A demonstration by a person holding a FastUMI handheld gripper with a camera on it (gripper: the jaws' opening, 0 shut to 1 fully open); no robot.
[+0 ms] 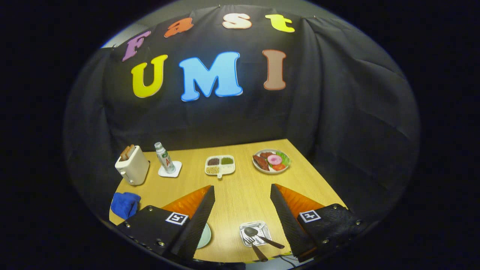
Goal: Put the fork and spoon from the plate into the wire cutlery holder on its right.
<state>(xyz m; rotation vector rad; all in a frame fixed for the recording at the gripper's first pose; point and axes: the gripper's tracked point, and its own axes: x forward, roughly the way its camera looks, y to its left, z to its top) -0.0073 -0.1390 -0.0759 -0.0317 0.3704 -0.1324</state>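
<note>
My gripper is open, its fingers spread wide above the wooden table with nothing between them. Low down between the fingers, close to the near table edge, stands the wire cutlery holder. A dark spoon and a dark-handled fork rest in it, handles leaning out toward the right finger and the near edge. To the holder's left, a pale green plate peeks out from behind the left finger, mostly hidden.
Along the back of the table stand a cream toaster, a bottle on a white coaster, a divided dish of grains and a plate of food. A blue cloth lies at the left edge.
</note>
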